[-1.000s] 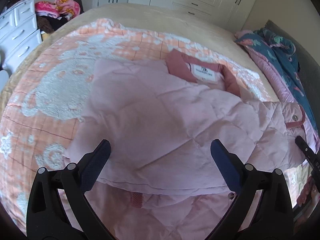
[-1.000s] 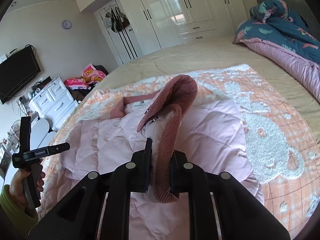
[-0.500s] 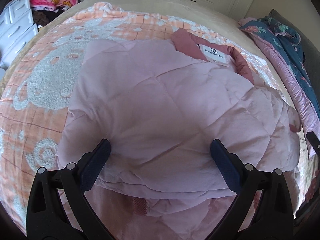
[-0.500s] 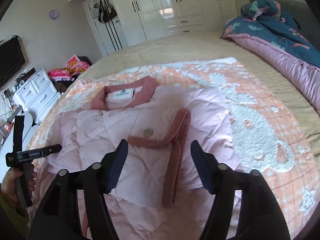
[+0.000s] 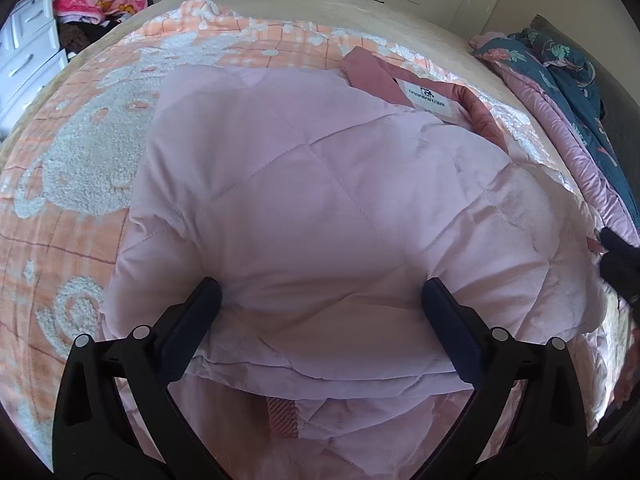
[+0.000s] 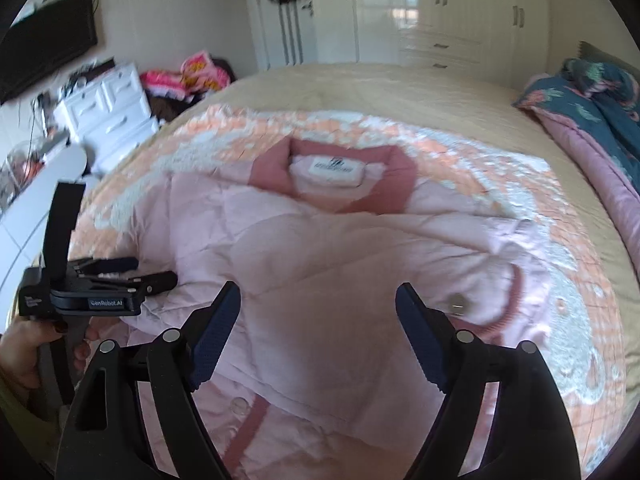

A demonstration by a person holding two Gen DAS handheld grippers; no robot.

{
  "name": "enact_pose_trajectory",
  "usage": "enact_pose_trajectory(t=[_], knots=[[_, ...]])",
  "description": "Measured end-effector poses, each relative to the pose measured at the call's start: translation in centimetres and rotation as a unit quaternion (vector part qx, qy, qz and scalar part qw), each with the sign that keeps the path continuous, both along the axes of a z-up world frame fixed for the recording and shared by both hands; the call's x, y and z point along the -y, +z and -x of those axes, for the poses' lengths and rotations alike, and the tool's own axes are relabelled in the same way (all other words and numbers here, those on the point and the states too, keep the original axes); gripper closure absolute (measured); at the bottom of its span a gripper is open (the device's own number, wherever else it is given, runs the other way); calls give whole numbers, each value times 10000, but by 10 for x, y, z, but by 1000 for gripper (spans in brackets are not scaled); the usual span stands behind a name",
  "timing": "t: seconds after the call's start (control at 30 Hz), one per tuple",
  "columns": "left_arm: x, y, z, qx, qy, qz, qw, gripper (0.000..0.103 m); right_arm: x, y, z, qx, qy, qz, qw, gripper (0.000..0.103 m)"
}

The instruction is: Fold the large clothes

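While its jaws are opening with nothing between them, the right gripper [image 6: 318,330] hangs at the bottom centre of its frame above the jacket [image 6: 340,280]. A second ago those jaws pinched the ribbed cuff [image 6: 514,292] and held the sleeve up; now the sleeve lies across the jacket's body, the cuff at middle right beside a snap [image 6: 456,302]. My reading is that the sleeve fold is finished and the right tool is free for another hold.

Seen from the left wrist, the left gripper [image 5: 320,304] is spread wide at the bottom of the frame, just over the puffy quilted fabric [image 5: 320,208], pinching nothing. It has sunk a little closer to the cloth.

Spread on an orange-and-white blanket [image 5: 80,168] on the bed [image 6: 400,92], the jacket fills the centre of both frames, its collar [image 6: 272,168] and label [image 6: 336,170] toward the top.

Further out, a blue-and-pink duvet [image 6: 592,120] is bunched at upper right, white drawers [image 6: 108,108] and a heap of bright clothes [image 6: 188,76] sit at upper left, and wardrobes [image 6: 420,8] line the top. Nothing lies on the jacket to block a further fold; only its bulk may resist.
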State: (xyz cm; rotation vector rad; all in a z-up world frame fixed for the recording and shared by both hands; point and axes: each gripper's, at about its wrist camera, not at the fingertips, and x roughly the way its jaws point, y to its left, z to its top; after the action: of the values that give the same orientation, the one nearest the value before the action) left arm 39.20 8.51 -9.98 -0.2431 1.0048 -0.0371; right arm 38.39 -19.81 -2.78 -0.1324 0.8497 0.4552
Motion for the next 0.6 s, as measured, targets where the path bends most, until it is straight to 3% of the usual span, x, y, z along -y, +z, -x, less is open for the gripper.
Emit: enact_pose_trajectory(t=[0.1,0.3,0.47,0.6], knots=[[0,0,1,25,-8,4,10000,9,-12,-25,-10,-332,38,349,9988,20],[2,-1,1,51,-34,-35,10000,9,-14,-52,-14,-497,-94,408,9979,15],[5,1,2,51,-56,-156,9998,9,-14,-61,-11,-357,-162,395,9984,14],[7,9,7,18,9,-164,9999,9,-6,-50,-10,-576,-184,207,9980,14]])
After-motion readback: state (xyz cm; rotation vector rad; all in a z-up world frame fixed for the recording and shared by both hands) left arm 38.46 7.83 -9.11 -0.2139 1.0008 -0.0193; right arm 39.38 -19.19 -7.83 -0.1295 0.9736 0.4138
